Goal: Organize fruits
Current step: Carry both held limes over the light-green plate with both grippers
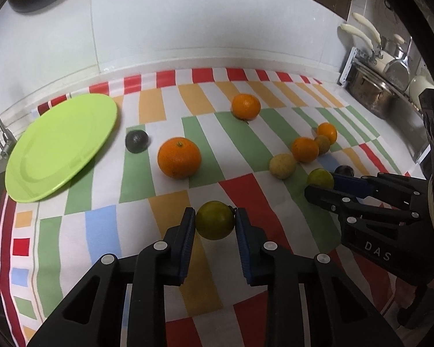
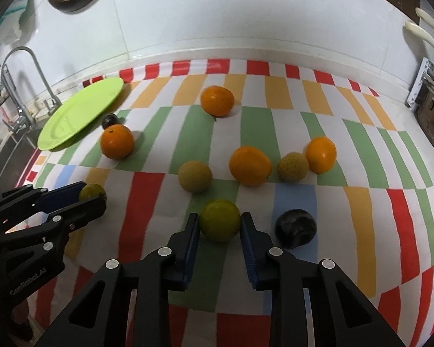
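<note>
Here, two black handheld grippers with blue finger pads work over a kitchen counter covered by a striped cloth (image 1: 136, 173) in red, green, orange, blue and white. The left gripper (image 1: 215, 221) has its fingers closed against both sides of a yellow-green citrus fruit (image 1: 215, 219) near the front of the cloth. The right gripper (image 2: 220, 224) likewise pinches a second yellow-green citrus fruit (image 2: 220, 221), with a dark round fruit (image 2: 296, 228) lying just beside it on the right.

A bare lime-green plate (image 1: 60, 147) sits at the cloth's far left, beside a sink tap (image 2: 23, 86). Near the plate's edge lies another dark fruit (image 1: 136, 141), and next to that a large orange (image 1: 179, 157). A second orange (image 1: 246, 106) rests farther back, near the middle. To the right, two smaller oranges (image 2: 250, 165) (image 2: 321, 153) and two tan, rough-skinned round fruits (image 2: 194, 176) (image 2: 292, 166) form a loose cluster. Metal pots (image 1: 373, 92) stand at the far right, against a white tiled wall.
</note>
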`<state>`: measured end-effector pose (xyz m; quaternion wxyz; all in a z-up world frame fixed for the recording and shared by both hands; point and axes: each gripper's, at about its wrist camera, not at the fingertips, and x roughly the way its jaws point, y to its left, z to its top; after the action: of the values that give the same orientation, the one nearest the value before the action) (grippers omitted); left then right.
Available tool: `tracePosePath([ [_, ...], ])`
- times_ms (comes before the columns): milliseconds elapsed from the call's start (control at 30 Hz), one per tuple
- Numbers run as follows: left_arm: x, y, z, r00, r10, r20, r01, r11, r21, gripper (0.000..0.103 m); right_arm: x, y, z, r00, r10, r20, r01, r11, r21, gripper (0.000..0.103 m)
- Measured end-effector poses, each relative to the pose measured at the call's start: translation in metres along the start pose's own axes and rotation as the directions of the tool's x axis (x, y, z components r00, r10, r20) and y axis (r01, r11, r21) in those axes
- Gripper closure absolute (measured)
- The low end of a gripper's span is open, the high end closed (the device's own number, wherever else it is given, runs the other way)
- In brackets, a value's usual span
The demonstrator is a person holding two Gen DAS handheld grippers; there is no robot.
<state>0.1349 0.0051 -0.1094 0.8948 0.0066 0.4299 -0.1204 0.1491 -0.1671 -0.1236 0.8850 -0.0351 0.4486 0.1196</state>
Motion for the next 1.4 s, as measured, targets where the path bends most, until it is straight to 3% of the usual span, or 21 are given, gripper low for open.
tracePosePath([
  [400,-0.037,0.024,0.002,0.993,0.069,0.099,-0.064,0.996,-0.054,0.075,-0.023,0.033,0.017,0.993,0.089,0.081,-0.082,0.993,-0.088,0.074],
  [967,-0.071,0.082,0.011,0.954,0.221,0.204,-0.201,0.973,-0.115,0.075,-0.026,0.101,0.062,0.957,0.258,0.132,-0.223,0.946,-0.233,0.074],
  [1400,-0.054,0.145,0.024,0.938,0.298,0.175,-0.272,0.950,-0.155,0.075,0.017,0.157,0.109,0.939,0.329,0.095,-0.288,0.908,-0.303,0.074],
])
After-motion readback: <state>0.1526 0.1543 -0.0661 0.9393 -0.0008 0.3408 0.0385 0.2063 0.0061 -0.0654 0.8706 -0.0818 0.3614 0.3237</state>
